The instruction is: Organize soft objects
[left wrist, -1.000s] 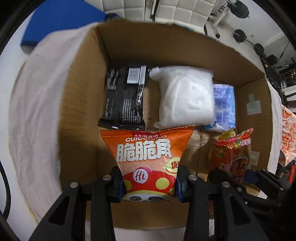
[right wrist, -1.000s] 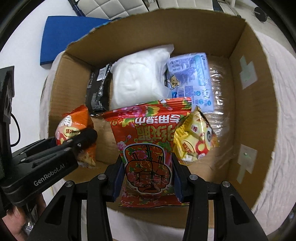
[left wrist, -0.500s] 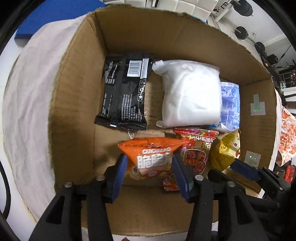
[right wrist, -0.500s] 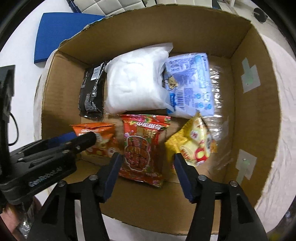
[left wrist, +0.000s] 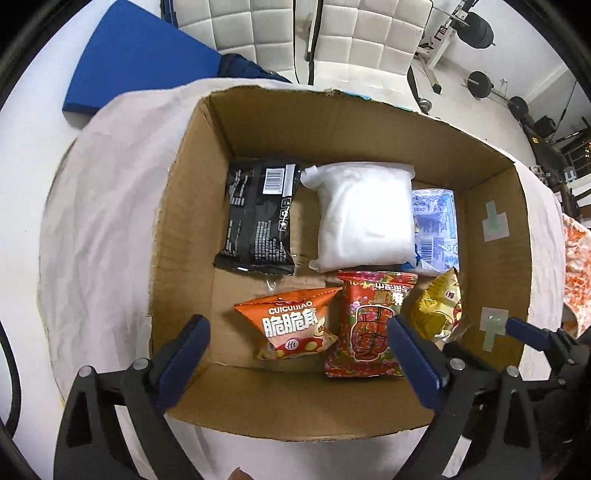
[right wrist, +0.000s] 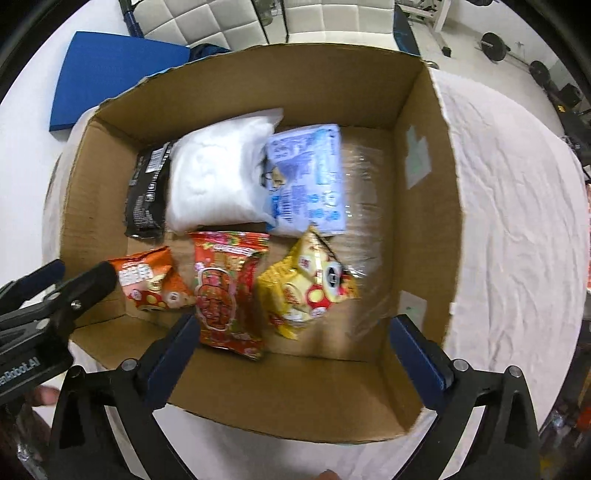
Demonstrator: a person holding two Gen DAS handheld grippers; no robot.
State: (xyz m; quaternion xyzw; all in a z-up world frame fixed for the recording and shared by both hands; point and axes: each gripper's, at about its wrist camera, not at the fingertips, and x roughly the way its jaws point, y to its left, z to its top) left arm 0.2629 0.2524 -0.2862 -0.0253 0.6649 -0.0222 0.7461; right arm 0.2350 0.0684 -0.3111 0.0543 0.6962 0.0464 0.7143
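Note:
A cardboard box point(left wrist: 184, 229) holds several soft packs. In the back row lie a black pack point(left wrist: 258, 218), a white pouch point(left wrist: 365, 214) and a blue-white pack point(left wrist: 436, 229). In the front row lie an orange snack bag point(left wrist: 295, 325), a red snack bag point(left wrist: 369, 325) and a yellow snack bag point(left wrist: 439, 310). My left gripper point(left wrist: 299, 332) is open and empty above the box's near edge. My right gripper point(right wrist: 295, 332) is open and empty above the near edge, with the red bag point(right wrist: 225, 288) and yellow bag point(right wrist: 306, 284) below it.
The box point(right wrist: 424, 221) stands on a white cloth point(right wrist: 517, 221) over a table. A blue pad point(left wrist: 140, 59) and white padded chairs point(left wrist: 369, 33) lie behind. Gym weights point(left wrist: 480, 26) sit at the far right. An orange patterned pack point(left wrist: 576, 266) lies at the right edge.
Both grippers opened wide, letting go of the orange bag and the red bag, which now lie on the box floor. Both grippers have pulled back and up from the box.

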